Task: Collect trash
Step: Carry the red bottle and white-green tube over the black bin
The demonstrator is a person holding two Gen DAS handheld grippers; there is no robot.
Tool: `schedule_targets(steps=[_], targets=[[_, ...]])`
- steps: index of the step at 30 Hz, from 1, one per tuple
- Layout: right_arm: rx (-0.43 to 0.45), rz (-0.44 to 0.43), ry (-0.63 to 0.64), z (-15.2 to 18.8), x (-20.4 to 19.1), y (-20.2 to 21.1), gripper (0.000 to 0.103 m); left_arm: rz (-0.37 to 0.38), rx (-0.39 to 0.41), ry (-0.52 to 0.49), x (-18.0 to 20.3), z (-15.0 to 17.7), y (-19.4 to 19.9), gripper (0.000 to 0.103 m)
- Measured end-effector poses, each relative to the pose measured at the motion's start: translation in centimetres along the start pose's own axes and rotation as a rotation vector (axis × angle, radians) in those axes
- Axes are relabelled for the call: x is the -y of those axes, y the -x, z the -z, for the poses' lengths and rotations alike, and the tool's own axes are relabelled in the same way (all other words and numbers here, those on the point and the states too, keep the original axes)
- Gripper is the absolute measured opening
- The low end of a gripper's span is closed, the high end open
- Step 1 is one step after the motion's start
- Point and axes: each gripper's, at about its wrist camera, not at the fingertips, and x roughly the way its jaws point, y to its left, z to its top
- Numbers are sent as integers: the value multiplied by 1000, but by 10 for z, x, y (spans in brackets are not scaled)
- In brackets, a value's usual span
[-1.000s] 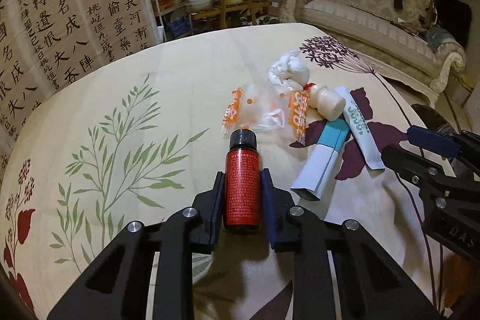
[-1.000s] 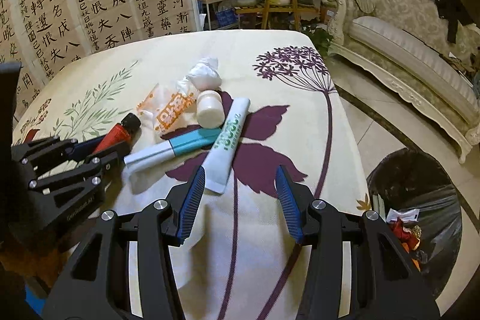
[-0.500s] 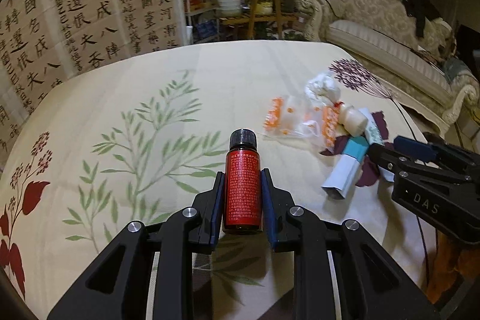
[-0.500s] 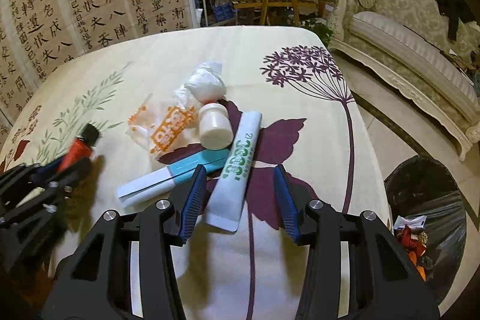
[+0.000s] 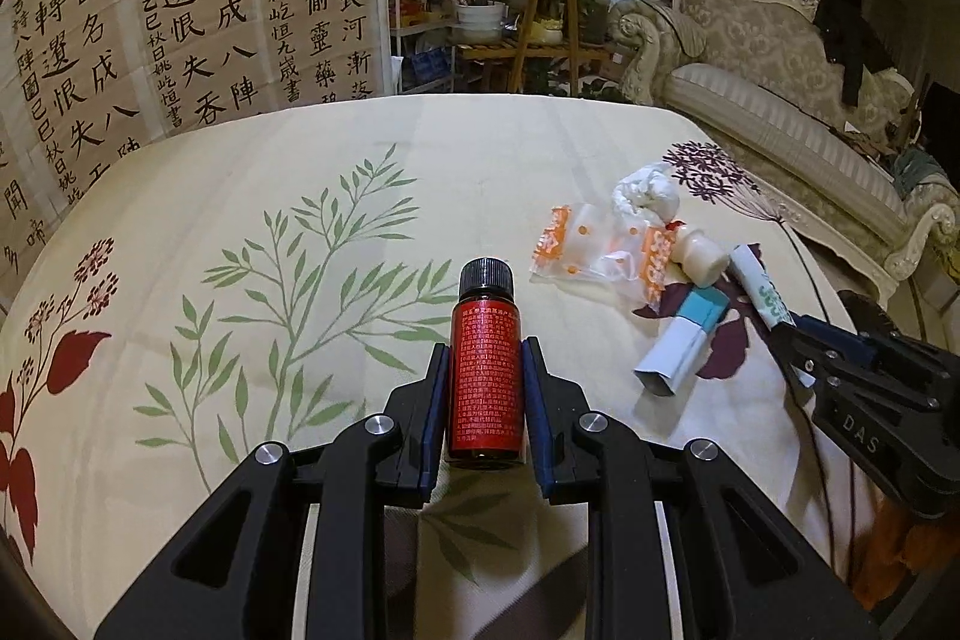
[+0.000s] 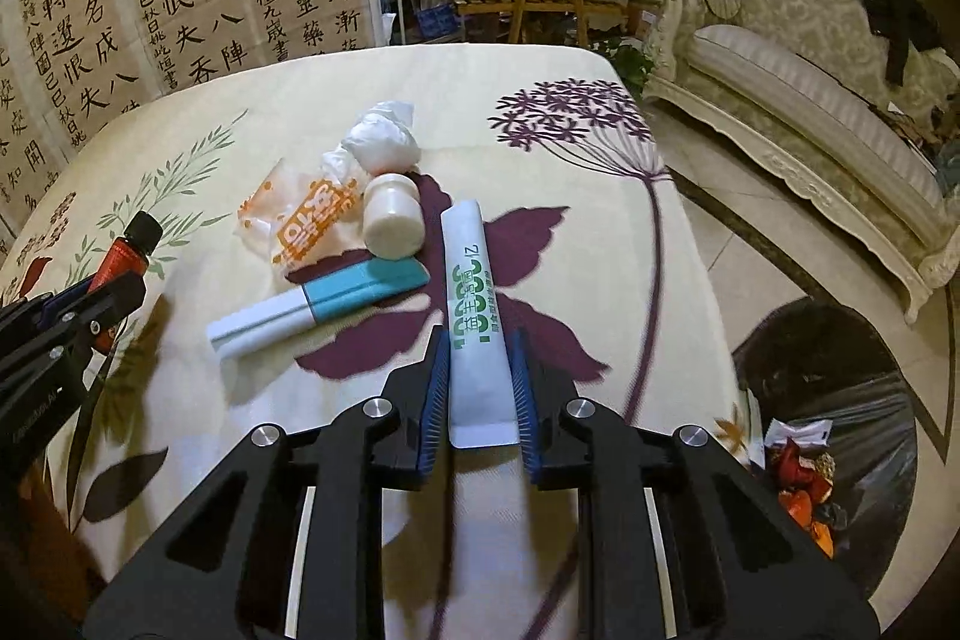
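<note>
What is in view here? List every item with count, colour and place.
bottle: 1, red with black cap, held in left hand-held gripper
tube: 1, white with green print, between right gripper's fingers
box: 1, teal and white, lying left of tube
jar: 1, cream, above box
wrapper: 1, clear with orange print, left of jar
tissue: 1, white, crumpled, behind jar
bin: 1, black bag, floor at right
left hand-held gripper: 1, black
right hand-held gripper: 1, black
</note>
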Motion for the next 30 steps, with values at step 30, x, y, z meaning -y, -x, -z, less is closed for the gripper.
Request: schedule_targets(steps=[30], targets=[[111, 202, -252, 73, 142, 93, 20, 221, 93, -194, 157, 23, 55, 25]])
